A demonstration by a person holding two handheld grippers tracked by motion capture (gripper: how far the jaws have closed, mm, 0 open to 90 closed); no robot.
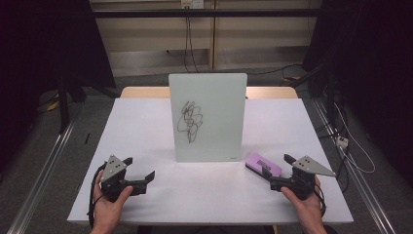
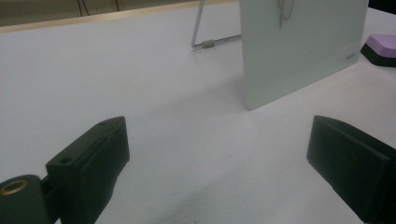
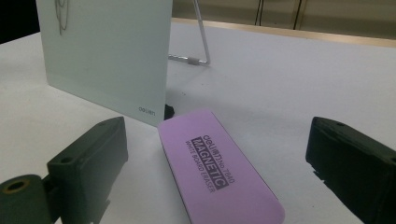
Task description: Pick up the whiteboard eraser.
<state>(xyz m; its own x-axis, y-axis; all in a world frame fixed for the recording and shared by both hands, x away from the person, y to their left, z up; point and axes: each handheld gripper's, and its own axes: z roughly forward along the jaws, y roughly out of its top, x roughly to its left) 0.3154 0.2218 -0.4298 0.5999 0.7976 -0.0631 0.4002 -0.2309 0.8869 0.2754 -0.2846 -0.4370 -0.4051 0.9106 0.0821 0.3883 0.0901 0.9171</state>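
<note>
A small glass whiteboard [image 1: 208, 117] stands upright on a wire stand in the middle of the white table [image 1: 146, 122], with a black scribble [image 1: 190, 122] on its face. A purple whiteboard eraser [image 1: 263, 164] lies flat by the board's right foot. My right gripper [image 1: 276, 170] is open, its jaws standing either side of the eraser [image 3: 218, 172] without touching it. My left gripper [image 1: 140, 168] rests at the front left, open and empty, pointing towards the board [image 2: 299, 46]. The eraser [image 2: 380, 46] shows far right in that view.
The board's wire stand [image 3: 196, 58] juts out behind it. Cables [image 1: 341, 141] and metal frame rails [image 1: 44, 165] run along the floor on both sides of the table. A wooden edge [image 1: 141, 91] lines the table's far side.
</note>
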